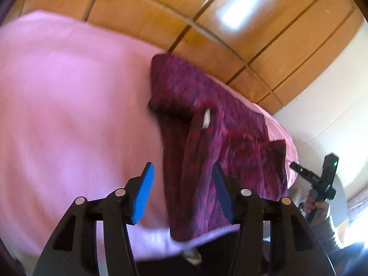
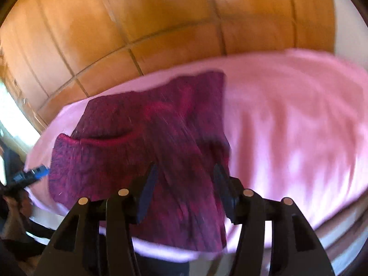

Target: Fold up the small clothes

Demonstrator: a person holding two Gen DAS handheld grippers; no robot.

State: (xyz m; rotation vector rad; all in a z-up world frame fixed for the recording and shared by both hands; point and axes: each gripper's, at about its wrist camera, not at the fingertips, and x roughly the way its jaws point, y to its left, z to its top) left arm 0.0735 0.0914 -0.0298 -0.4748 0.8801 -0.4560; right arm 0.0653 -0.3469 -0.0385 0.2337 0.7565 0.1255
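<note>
A dark magenta knitted garment (image 1: 207,138) lies rumpled on the pink bed cover (image 1: 69,103), one end hanging over the near edge. It also shows in the right wrist view (image 2: 149,142), with a sleeve or flap folded across its left part. My left gripper (image 1: 181,179) is open, its blue pads apart just above the garment's near end. My right gripper (image 2: 184,179) is open too, its jaws either side of the garment's near part without touching it. The right gripper shows at the far right of the left wrist view (image 1: 322,179); the left one shows at the left edge of the right wrist view (image 2: 30,174).
Wooden wardrobe doors (image 1: 184,11) stand behind the bed. The pink cover (image 2: 287,126) spreads wide to the right of the garment. A white wall (image 1: 333,80) is at the right. Both views are motion-blurred.
</note>
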